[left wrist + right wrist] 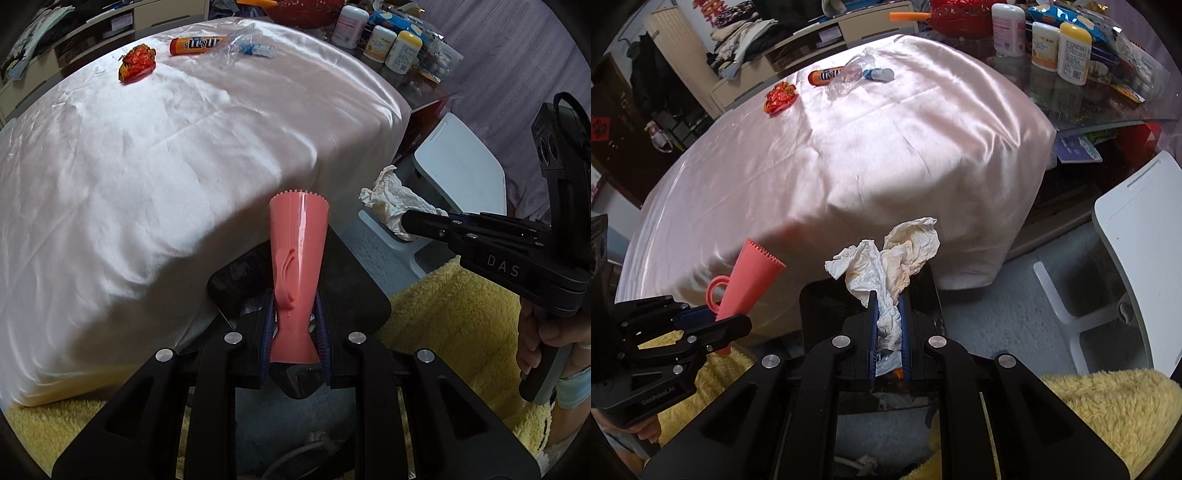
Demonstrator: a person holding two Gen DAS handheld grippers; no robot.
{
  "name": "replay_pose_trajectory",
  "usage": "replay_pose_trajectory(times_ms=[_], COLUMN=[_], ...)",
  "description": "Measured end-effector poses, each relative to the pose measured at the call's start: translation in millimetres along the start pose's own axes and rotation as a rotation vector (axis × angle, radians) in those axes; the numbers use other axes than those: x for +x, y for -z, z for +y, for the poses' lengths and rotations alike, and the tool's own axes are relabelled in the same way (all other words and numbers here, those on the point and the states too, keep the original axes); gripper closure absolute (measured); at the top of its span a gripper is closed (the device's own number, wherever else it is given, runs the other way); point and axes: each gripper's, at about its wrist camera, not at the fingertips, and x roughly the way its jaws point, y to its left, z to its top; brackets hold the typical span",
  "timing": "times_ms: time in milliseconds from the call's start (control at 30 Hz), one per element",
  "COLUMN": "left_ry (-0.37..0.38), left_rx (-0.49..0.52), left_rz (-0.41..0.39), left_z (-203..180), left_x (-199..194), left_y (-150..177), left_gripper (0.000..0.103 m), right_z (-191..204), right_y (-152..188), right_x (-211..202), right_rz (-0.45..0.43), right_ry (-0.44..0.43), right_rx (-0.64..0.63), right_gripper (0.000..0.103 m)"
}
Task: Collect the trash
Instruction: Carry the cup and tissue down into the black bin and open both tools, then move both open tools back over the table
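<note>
Black grippers angled downward, left gripper (295,328) clamping pink cone (297,258), right gripper (888,332) pinching tissue (886,258).

Pink cone (297,266), white stained tissue (890,254), pale pink satin cloth (166,147), orange tube (197,45), yellow fleece (1108,406).

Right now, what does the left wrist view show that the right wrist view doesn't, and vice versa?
Left wrist only: the hand holding the right gripper's handle, and the pink cone's full length, its narrow end clamped in the left gripper.

Right wrist only: the crumpled tissue pinched between the right gripper's shut jaws, the cone's ring handle, and the dark cabinet at far left.

Both: satin tablecloth, red wrapper, orange candy tube, clear plastic wrap, bottles behind, white chair, yellow fleece.
</note>
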Motion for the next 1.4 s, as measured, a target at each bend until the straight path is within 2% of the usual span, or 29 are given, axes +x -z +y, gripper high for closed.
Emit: replay_pose_trajectory(times_ms=[333, 567, 767, 867, 933, 1033, 1067, 1133, 1200, 1267, 1333, 1400], left_ry=[0.000, -0.001, 0.006, 0.014, 0.014, 0.010, 0.008, 0.005, 0.008, 0.002, -0.012, -0.024], left_rx=[-0.038, -0.042, -0.051, -0.058, -0.059, -0.059, -0.061, -0.067, -0.071, -0.065, -0.056, -0.053], left_rz=[0.104, 0.148, 0.170, 0.166, 0.165, 0.163, 0.161, 0.155, 0.145, 0.129, 0.103, 0.073], left_z=[2, 5, 6, 7, 8, 9, 10, 10, 12, 11, 11, 12], left_x=[43, 61, 64, 62, 63, 61, 60, 57, 51, 45, 35, 23], left_y=[22, 23, 18, 17, 16, 17, 17, 17, 16, 13, 9, 5], left_gripper=[0.083, 0.083, 0.083, 0.075, 0.071, 0.068, 0.064, 0.056, 0.050, 0.037, 0.029, 0.018], right_z=[-6, -4, -5, -5, -6, -7, -8, -11, -15, -17, -19, -21], right_y=[32, 31, 27, 24, 22, 19, 18, 16, 14, 10, 5, -2], right_x=[32, 51, 56, 57, 57, 57, 57, 55, 52, 48, 39, 27], right_rz=[0.112, 0.167, 0.175, 0.176, 0.176, 0.168, 0.166, 0.157, 0.148, 0.140, 0.117, 0.081], right_ry=[-0.025, -0.062, -0.071, -0.067, -0.067, -0.064, -0.064, -0.068, -0.060, -0.049, -0.032, 0.002], right_rx=[0.038, 0.050, 0.064, 0.066, 0.071, 0.084, 0.090, 0.109, 0.122, 0.128, 0.131, 0.124], right_gripper=[0.091, 0.090, 0.088, 0.086, 0.066, 0.058, 0.055, 0.036, 0.029, 0.023, 0.009, 0.005])
